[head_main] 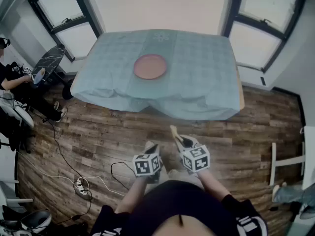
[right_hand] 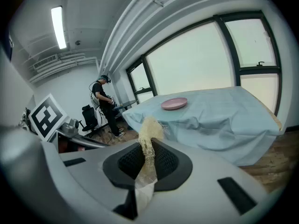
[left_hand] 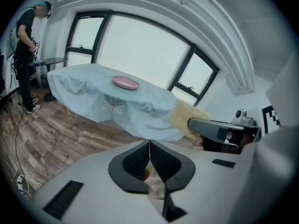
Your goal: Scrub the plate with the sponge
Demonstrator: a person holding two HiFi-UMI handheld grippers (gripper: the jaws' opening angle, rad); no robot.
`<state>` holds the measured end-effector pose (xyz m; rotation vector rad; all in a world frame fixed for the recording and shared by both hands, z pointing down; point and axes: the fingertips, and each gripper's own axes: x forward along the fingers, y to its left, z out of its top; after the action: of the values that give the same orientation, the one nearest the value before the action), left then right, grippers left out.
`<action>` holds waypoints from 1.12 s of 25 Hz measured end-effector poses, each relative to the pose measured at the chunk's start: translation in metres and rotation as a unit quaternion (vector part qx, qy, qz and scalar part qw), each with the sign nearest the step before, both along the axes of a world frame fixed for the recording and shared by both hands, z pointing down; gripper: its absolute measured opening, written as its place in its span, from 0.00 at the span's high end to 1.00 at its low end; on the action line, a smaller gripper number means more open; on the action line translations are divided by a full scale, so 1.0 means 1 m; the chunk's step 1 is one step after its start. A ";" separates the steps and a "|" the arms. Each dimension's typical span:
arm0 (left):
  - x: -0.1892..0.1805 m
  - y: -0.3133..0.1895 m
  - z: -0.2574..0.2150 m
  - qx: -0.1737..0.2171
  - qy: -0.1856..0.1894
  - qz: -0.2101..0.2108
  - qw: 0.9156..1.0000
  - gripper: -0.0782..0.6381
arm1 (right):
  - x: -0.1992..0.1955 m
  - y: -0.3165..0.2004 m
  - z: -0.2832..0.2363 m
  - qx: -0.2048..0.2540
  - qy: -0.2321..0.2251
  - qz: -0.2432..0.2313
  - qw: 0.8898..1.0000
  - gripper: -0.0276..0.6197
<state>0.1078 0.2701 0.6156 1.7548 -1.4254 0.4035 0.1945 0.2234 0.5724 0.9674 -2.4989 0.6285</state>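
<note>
A pink plate [head_main: 150, 66] lies near the middle of a table covered with a pale blue cloth [head_main: 197, 68]. Both grippers are held low, close to the person's body and well short of the table. My right gripper [head_main: 179, 140] is shut on a yellowish fibrous sponge [head_main: 173, 131], which sticks out past the jaws [right_hand: 149, 130]. My left gripper [head_main: 150, 147] is beside it, its pads [left_hand: 140, 158] pressed together with nothing between them. From the left gripper view the sponge [left_hand: 186, 117] shows at the right, and the plate [left_hand: 125, 82] is far off. The plate [right_hand: 174, 103] is also distant in the right gripper view.
Wooden floor lies between me and the table. A power strip [head_main: 81, 185] and cables trail at the lower left. A person [head_main: 15, 77] stands by a small dark round table [head_main: 49, 60] at the left. A white frame [head_main: 288, 161] stands at the right. Windows line the far wall.
</note>
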 end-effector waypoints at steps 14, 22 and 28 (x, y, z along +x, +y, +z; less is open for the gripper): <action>0.010 0.002 -0.010 0.015 -0.007 0.010 1.000 0.87 | 0.000 0.007 -0.006 0.011 0.006 -0.011 1.000 0.90; 0.011 0.001 -0.010 0.024 -0.008 0.008 1.000 0.87 | 0.000 0.006 -0.006 0.011 0.009 -0.009 1.000 0.90; 0.004 -0.001 -0.011 0.028 -0.003 0.001 1.000 0.87 | -0.004 0.004 -0.004 0.006 0.003 -0.003 1.000 0.90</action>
<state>0.1117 0.2688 0.6045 1.8012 -1.4532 0.3722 0.1901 0.2275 0.5685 0.9635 -2.5015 0.6080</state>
